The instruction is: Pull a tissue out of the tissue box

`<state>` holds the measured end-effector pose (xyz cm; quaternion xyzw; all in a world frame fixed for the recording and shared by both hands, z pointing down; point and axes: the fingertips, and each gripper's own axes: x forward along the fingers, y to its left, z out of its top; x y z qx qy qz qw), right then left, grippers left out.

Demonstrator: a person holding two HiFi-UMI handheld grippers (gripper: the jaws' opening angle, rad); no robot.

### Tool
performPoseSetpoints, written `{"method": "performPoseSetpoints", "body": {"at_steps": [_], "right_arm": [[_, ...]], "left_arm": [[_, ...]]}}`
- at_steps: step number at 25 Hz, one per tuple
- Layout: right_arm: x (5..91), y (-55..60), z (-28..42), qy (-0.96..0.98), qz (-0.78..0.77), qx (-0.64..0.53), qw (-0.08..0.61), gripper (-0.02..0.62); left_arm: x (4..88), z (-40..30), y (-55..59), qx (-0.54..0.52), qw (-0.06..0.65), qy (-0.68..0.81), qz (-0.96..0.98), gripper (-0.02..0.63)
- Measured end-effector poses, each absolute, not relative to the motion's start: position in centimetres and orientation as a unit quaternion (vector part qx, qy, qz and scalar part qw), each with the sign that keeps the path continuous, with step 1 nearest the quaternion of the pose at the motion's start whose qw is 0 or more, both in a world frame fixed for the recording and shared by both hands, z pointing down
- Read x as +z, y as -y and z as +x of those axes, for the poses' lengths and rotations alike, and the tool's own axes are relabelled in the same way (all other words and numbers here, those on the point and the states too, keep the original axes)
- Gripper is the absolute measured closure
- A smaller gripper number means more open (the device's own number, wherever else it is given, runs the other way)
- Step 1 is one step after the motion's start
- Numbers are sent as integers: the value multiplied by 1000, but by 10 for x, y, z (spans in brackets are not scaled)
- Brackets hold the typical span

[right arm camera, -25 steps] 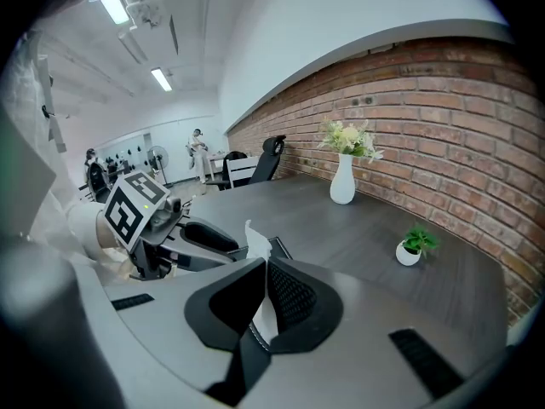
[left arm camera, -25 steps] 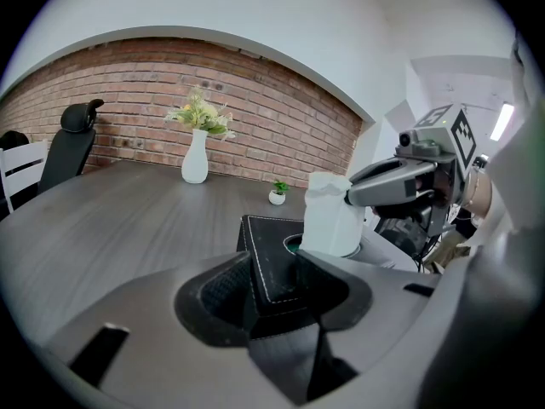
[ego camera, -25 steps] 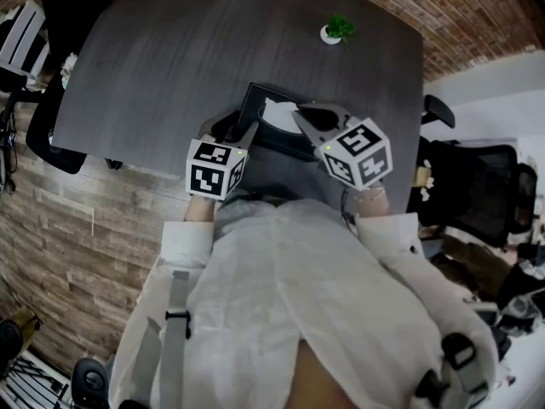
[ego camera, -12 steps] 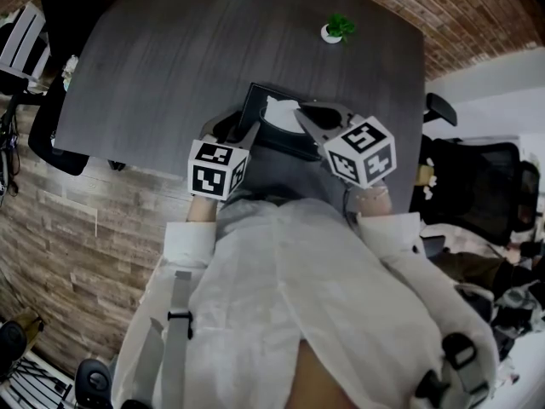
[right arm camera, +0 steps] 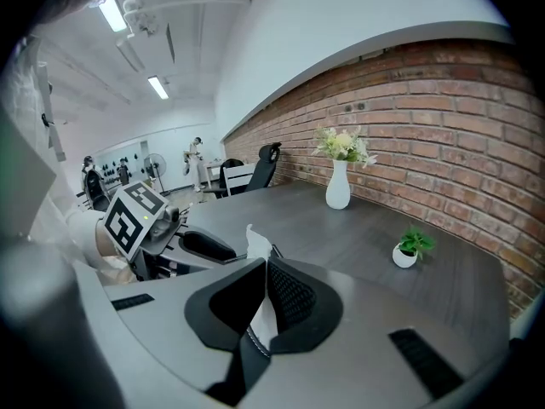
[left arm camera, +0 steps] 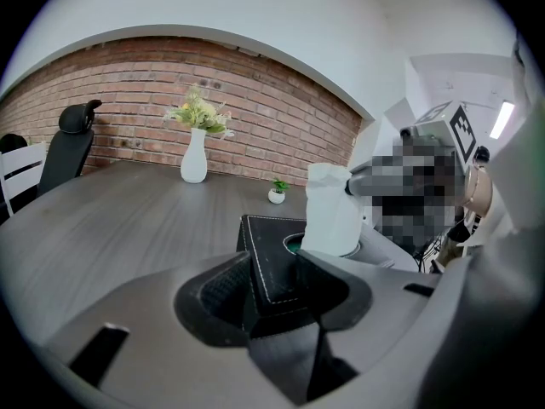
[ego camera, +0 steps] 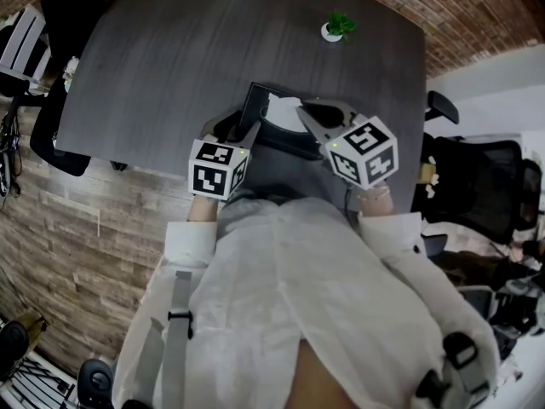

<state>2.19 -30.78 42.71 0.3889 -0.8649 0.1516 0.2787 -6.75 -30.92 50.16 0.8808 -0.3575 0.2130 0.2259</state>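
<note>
Head view: the box (ego camera: 255, 107) sits at the desk's (ego camera: 170, 75) near edge, between the left gripper (ego camera: 240, 131) and the right gripper (ego camera: 303, 115); how the jaws stand is unclear here.

Left gripper view: its jaws are clamped on the box's corner, and the tissue (left arm camera: 330, 216) stands tall from the slot.

Right gripper view: its jaws are pinched together on that tissue, the white sheet running between them.
</note>
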Motion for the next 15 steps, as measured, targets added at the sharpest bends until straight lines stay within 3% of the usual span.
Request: {"method": "performPoseSetpoints", "body": {"at_steps": [15], "right_arm": [[410,313,18,874,388,129,263,588]], "left_arm": [[503,-68,308,214,225,357,881,453]]}}
